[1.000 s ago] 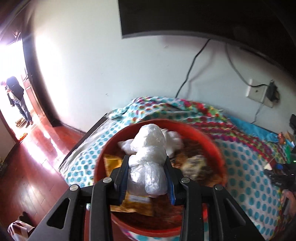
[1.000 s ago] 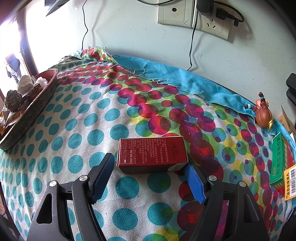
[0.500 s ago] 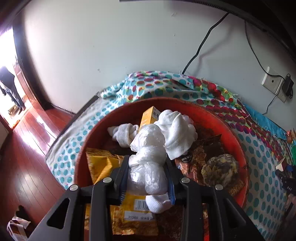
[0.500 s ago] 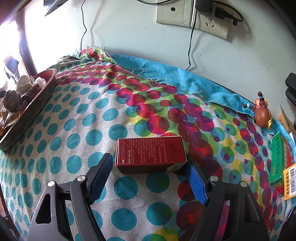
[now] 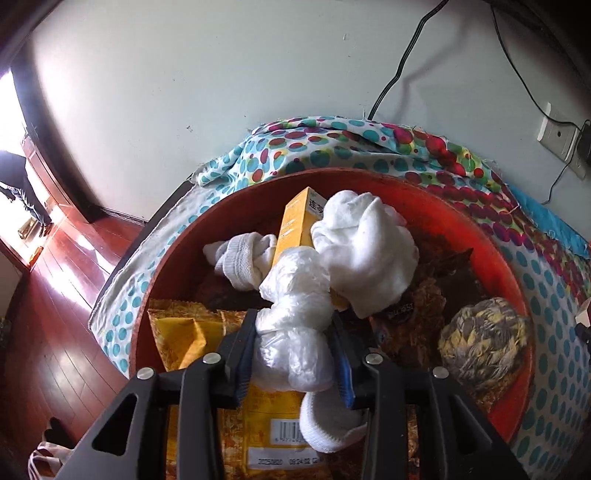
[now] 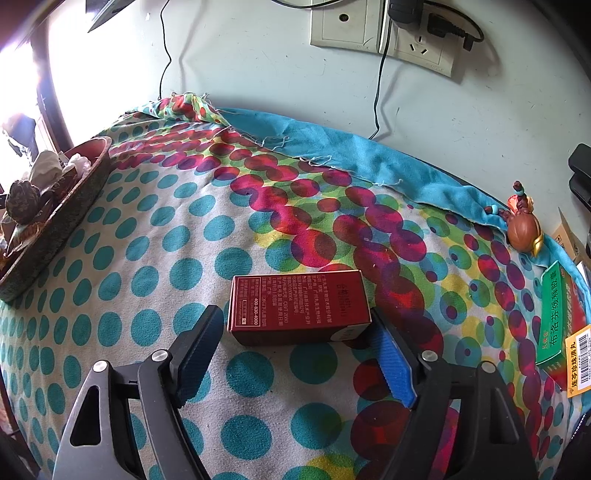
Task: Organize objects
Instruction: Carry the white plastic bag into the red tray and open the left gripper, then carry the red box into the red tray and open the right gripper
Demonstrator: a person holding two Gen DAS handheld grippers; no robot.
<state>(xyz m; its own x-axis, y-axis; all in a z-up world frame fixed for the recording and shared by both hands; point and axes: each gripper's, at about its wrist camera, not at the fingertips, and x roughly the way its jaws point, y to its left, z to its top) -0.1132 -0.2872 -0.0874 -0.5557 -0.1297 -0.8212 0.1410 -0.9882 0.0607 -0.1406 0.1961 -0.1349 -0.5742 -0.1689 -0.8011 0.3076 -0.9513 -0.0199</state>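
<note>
My left gripper (image 5: 293,321) hangs over a red bowl (image 5: 369,175) and holds a knotted white plastic bag (image 5: 295,280); its jaws are opening, and the bag still fills the gap between the blue pads. The bag lies on the bowl's contents: white rolled socks (image 5: 365,251), an orange carton (image 5: 299,218), a yellow snack packet (image 5: 177,332) and a woven ball (image 5: 484,339). My right gripper (image 6: 295,316) stands open low over the dotted cloth (image 6: 155,229). A dark red box (image 6: 299,302) lies flat between its tips, with a gap on the left side.
The bowl (image 6: 62,218) sits at the table's far left edge, above a wooden floor (image 5: 55,350). A green box (image 6: 554,314), a yellow box (image 6: 578,362) and a small figurine (image 6: 522,229) lie at the right. Wall sockets (image 6: 384,33) with cables are behind. A person (image 5: 14,177) stands in the doorway.
My left gripper came down over the bowl with the bag, so the bowl's contents now fill the view. The right gripper's jaws spread slightly; the red box stayed put.
</note>
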